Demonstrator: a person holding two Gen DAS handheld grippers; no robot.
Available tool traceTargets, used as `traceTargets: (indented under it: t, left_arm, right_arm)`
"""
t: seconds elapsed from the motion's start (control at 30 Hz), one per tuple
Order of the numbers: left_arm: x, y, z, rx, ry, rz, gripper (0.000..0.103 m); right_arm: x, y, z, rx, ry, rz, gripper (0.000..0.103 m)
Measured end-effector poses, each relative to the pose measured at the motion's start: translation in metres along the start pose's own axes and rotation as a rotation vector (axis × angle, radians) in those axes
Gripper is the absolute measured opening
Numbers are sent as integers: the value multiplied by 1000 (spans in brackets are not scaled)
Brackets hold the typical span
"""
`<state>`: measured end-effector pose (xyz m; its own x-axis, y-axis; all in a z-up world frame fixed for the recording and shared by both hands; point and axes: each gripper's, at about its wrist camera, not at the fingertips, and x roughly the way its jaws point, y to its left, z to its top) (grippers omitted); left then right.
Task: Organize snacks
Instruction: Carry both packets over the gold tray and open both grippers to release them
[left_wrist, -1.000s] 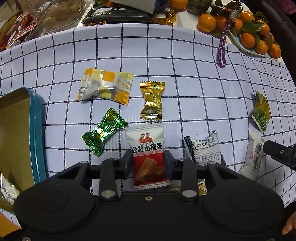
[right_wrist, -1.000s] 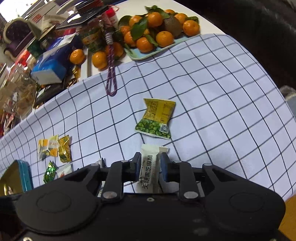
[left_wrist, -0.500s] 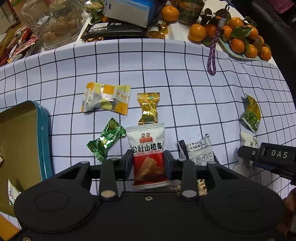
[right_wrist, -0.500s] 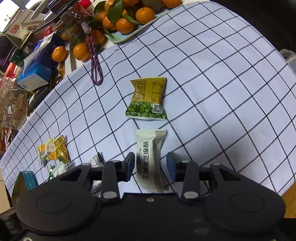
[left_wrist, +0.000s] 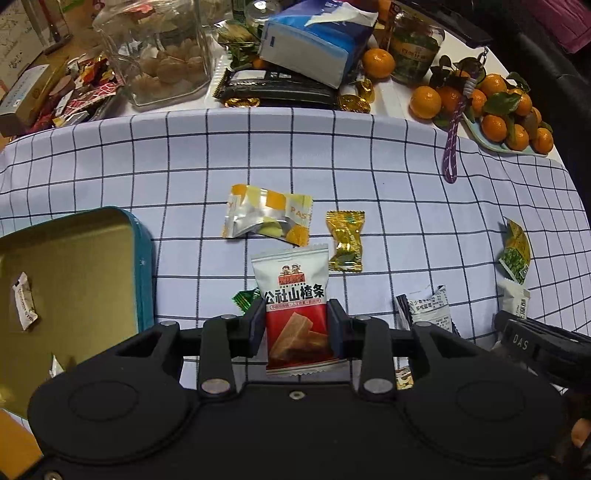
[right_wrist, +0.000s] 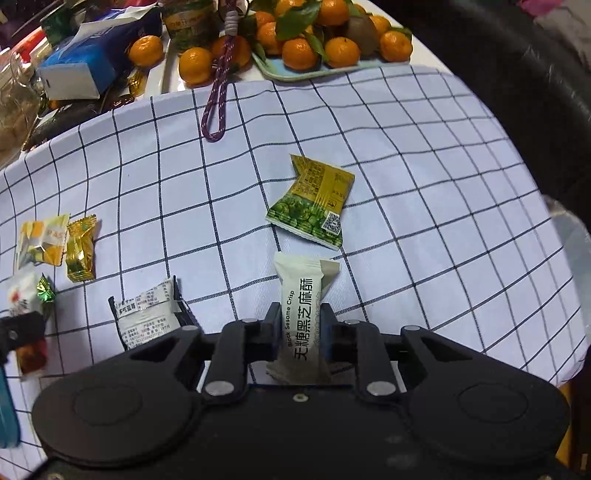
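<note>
left gripper (left_wrist: 296, 325) jaws pinch the red-and-white hawthorn packet (left_wrist: 293, 306), lifted off the checked cloth (left_wrist: 184, 166) beside the open tin (left_wrist: 74, 266). right gripper (right_wrist: 300, 326) jaws clamp the sesame crisp bar (right_wrist: 303, 310).

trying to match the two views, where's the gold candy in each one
Left wrist: gold candy sits right of centre, just above and right of the red snack pack in the left gripper.
Right wrist: far left, beside the yellow pastry pack.
Shared landmark: purple cord.
</note>
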<state>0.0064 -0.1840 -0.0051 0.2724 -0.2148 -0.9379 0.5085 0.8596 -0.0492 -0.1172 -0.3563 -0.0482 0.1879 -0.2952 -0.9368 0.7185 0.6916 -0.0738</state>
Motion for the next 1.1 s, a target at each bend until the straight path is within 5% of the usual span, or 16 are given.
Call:
traceTargets:
  t: [0.37, 0.67, 1.1]
  left_arm:
    - [-23, 57, -1, -65, -76, 75, 43]
    - [-36, 130, -10, -197, -98, 164, 43]
    - [-50, 235, -29, -418, -81, 258, 43]
  right_arm:
    - [-48, 12, 14, 83, -116, 85, 22]
    - [-84, 80, -3, -11, -179, 268, 22]
    - [-122, 185, -28, -163, -156, 517, 22]
